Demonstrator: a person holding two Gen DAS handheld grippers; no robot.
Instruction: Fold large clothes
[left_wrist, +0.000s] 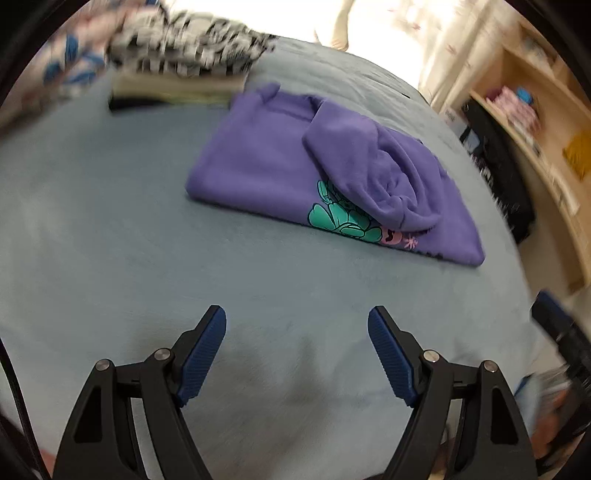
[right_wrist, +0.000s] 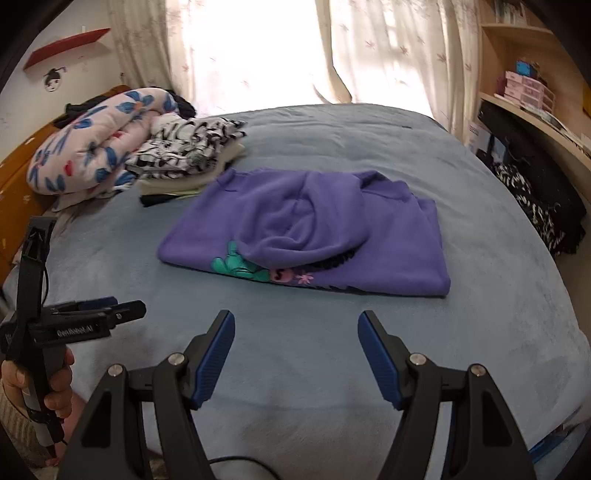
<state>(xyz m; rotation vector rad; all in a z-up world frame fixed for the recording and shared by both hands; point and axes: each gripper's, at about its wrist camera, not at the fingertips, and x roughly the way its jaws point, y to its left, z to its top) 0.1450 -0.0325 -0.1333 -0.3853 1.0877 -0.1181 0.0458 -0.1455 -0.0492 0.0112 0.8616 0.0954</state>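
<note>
A purple hoodie (left_wrist: 258, 162) with a teal and pink print lies folded on the blue-grey bed, its hood (left_wrist: 373, 173) laid over the top; it also shows in the right wrist view (right_wrist: 388, 236). My left gripper (left_wrist: 297, 317) is open and empty, above the bed short of the hoodie. My right gripper (right_wrist: 296, 321) is open and empty, also short of the hoodie's near edge. The left gripper (right_wrist: 122, 308) shows side-on at the left of the right wrist view, held in a hand.
A stack of folded clothes (right_wrist: 192, 158) with a black-and-white patterned top lies beyond the hoodie at the left. A floral quilt (right_wrist: 85, 144) is rolled by the headboard. Wooden shelves (right_wrist: 532, 96) and dark bags (right_wrist: 535, 192) stand along the bed's right side.
</note>
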